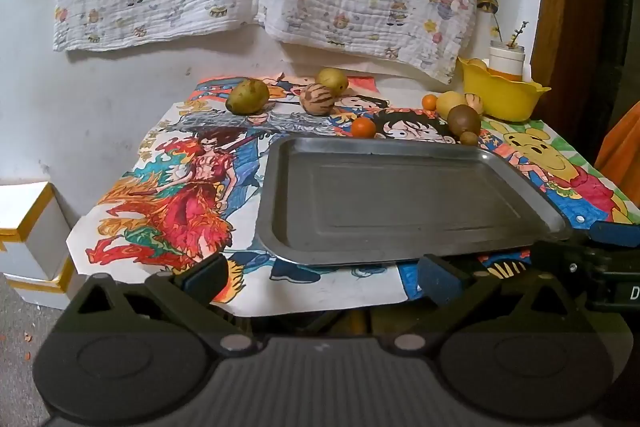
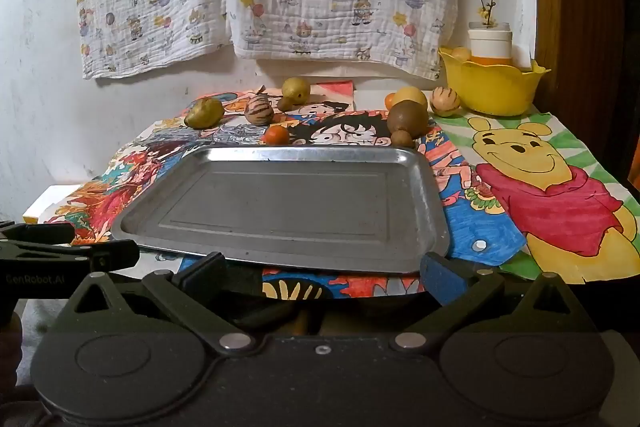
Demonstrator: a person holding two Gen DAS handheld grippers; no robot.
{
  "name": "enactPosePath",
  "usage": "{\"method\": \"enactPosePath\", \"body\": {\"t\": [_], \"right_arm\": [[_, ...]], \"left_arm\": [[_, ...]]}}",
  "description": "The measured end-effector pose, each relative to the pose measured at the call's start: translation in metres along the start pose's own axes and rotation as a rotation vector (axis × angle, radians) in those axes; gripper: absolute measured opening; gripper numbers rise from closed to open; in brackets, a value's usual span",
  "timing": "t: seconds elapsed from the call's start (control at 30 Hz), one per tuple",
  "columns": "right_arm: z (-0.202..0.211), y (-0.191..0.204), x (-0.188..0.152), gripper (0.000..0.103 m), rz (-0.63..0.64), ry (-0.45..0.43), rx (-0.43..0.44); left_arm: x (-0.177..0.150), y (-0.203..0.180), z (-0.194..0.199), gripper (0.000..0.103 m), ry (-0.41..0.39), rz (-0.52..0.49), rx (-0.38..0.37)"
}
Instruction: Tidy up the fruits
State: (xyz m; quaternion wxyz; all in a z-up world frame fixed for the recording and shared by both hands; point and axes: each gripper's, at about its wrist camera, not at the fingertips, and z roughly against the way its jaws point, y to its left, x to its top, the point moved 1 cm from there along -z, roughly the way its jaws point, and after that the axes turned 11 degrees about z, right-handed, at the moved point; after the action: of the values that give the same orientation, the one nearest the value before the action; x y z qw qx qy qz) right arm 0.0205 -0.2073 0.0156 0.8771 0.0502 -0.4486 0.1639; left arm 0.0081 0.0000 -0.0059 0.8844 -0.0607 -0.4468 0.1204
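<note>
Left wrist view: left gripper [image 1: 320,277] wide open, nothing held, at the near edge of a metal tray [image 1: 400,247]. Nothing on the tray. Fruits past its far rim on the picture cloth [image 1: 168,211]: green fruit [image 1: 247,96], striped fruit [image 1: 317,99], orange [image 1: 363,128], brown fruit [image 1: 463,120]. Yellow bowl [image 1: 500,95] far right. Right wrist view: right gripper [image 2: 322,277] wide open too, nothing held, near the tray [image 2: 280,255]. Same fruits beyond the far rim: green fruit [image 2: 204,113], striped fruit [image 2: 259,111], orange [image 2: 276,135], brown fruit [image 2: 407,119]. Bowl [image 2: 490,87] far right. Left gripper [image 2: 68,259] poking in at left.
</note>
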Motion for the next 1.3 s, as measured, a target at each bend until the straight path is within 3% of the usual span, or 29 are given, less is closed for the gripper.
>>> {"method": "enactPosePath", "body": {"t": [1.3], "right_arm": [[-0.0009,0.0017,0.0022,0.103,-0.004,-0.003,0.003]], "left_arm": [[0.0000,-0.0002,0.0004,0.103,0.002,-0.003,0.002]]}}
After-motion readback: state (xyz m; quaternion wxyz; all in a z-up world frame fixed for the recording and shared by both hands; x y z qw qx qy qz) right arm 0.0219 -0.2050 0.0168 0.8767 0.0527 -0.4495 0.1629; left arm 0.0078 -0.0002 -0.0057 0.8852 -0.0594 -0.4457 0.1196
